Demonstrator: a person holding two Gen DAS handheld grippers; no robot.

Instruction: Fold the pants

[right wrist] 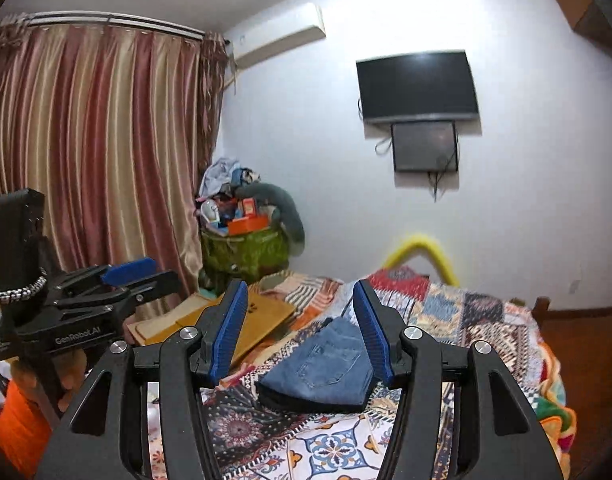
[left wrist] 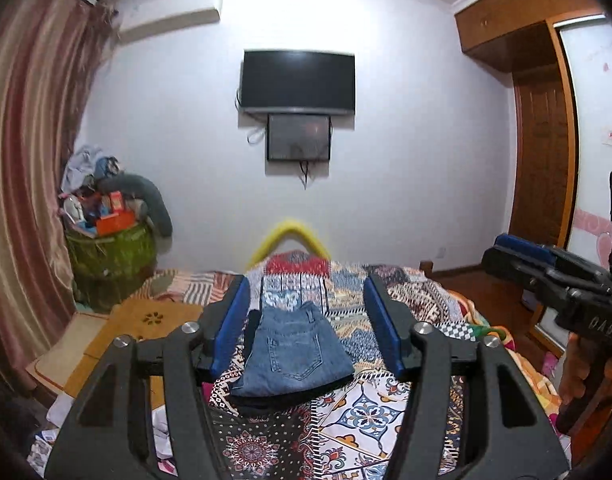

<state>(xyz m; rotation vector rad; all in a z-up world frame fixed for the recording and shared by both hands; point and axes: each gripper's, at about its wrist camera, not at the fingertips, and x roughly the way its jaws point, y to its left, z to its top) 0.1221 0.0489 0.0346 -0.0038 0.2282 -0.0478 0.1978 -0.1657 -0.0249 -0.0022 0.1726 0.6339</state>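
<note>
Both grippers, left gripper [left wrist: 306, 316] and right gripper [right wrist: 300, 332], hang above the patterned bedspread [left wrist: 386, 400] with fingers spread and empty, while the jeans [left wrist: 294, 354] lie there folded into a compact stack, so folding looks finished.

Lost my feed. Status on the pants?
Left gripper and right gripper open, empty. Jeans folded on bedspread. Nothing in the way.

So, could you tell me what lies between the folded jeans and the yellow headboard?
Only patterned bedspread lies between the folded jeans and the yellow headboard, clearest in the left wrist view.
</note>
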